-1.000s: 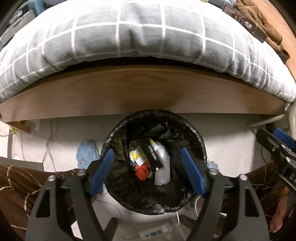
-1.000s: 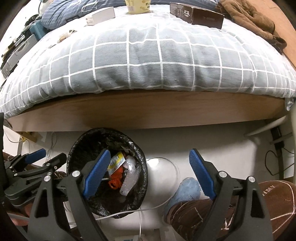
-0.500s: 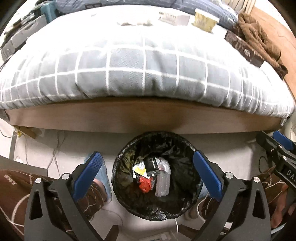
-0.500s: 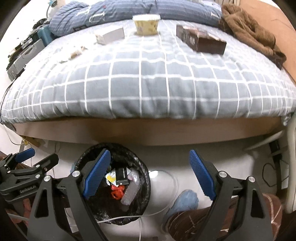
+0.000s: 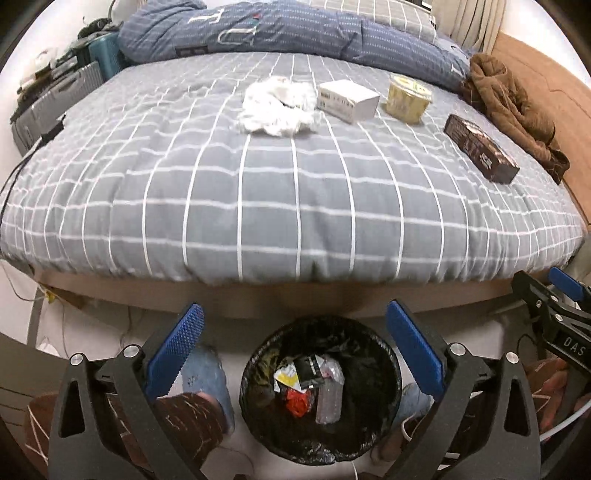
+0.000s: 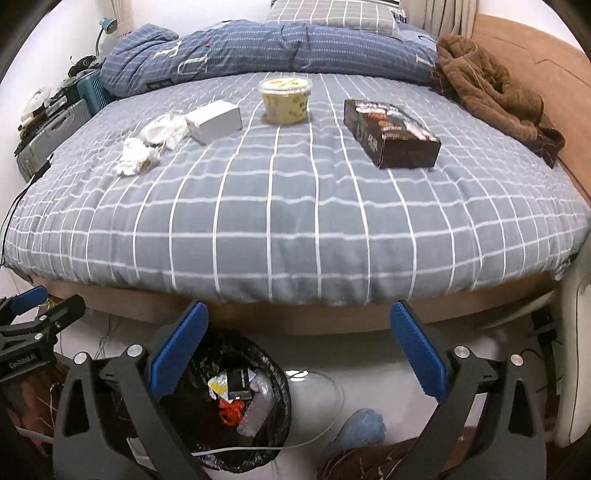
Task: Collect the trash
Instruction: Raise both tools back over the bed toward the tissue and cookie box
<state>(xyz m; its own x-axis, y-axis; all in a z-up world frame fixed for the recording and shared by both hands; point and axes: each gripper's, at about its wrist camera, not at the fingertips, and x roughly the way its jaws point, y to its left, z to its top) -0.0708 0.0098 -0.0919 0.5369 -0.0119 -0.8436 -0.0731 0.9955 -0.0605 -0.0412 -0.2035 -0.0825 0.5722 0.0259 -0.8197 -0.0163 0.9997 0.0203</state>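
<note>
Both tools higher; four bed items (image 5: 348,100).

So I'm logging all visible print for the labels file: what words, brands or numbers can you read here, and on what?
"DAS", cut off by the frame edge: on the right gripper body, left wrist view.
"GenRobot.AI", small: on the left gripper body, right wrist view.
Large pale letters on the blue duvet: folded, not readable as a word.
Print on the white box, yellow tub, dark box and the wrappers in the trash bin: too blurred.
</note>
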